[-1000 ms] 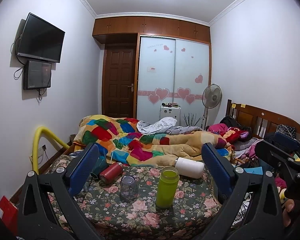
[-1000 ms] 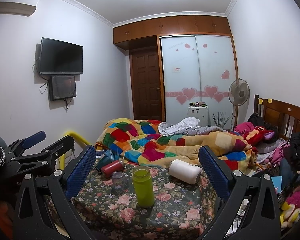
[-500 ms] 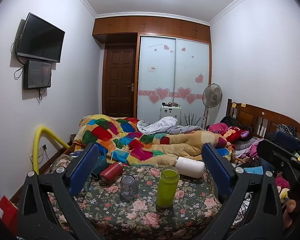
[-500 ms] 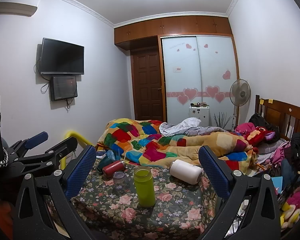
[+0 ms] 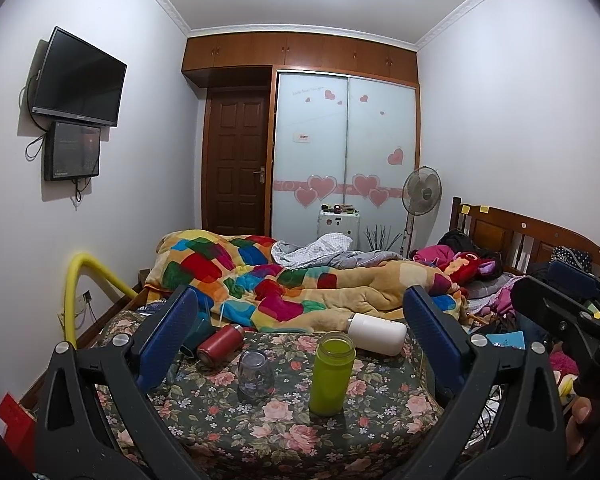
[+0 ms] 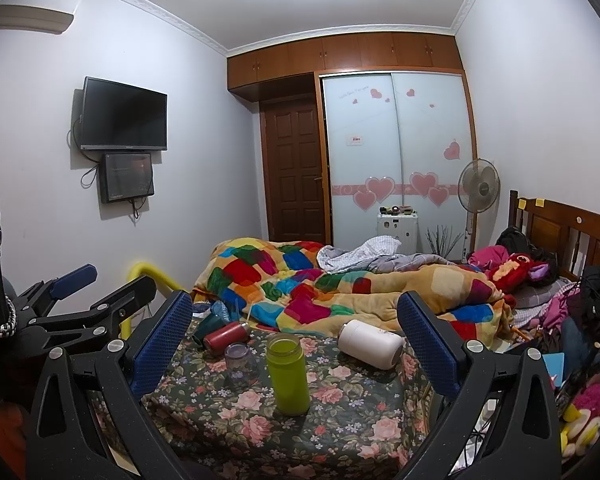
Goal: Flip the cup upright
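A clear glass cup stands upside down on the floral-covered table; it also shows in the right wrist view. A green cup stands upright beside it, also in the right wrist view. A white cup, a red bottle and a teal cup lie on their sides. My left gripper and right gripper are both open and empty, held back from the table.
A bed with a patchwork quilt lies right behind the table. A yellow pipe curves at the left. Clothes and toys pile at the right. The other gripper shows at each view's edge.
The right wrist view has shifted slightly, so the table objects sit a little further right and lower. The left gripper has barely moved. Nothing on the table has moved.
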{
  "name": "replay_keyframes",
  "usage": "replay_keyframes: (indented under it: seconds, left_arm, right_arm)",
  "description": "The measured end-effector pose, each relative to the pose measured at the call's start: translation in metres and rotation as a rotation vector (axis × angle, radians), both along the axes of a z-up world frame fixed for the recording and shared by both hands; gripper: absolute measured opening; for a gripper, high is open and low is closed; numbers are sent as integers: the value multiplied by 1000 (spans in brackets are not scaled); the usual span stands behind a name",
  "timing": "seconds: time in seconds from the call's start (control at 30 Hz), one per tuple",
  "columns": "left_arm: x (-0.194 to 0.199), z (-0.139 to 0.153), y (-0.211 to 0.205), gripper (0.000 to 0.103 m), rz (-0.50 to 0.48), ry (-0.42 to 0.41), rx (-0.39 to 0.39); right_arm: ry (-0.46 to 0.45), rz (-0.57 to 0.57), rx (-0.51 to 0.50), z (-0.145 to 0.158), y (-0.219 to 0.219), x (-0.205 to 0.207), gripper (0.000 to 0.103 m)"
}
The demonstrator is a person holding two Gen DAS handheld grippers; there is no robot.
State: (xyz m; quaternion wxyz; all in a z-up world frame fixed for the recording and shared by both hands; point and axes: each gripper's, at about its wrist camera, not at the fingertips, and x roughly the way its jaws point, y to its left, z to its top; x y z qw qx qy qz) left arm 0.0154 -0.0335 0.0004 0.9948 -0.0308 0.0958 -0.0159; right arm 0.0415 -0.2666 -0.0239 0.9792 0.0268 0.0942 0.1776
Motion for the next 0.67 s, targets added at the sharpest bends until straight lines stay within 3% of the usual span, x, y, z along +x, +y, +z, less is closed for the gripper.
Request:
replay_keyframes:
  seconds: [0.67]
  left_arm:
    - [4, -2, 11, 103, -12, 11, -18]
  right_arm:
    - [7, -11, -13, 1, 1, 5, 102]
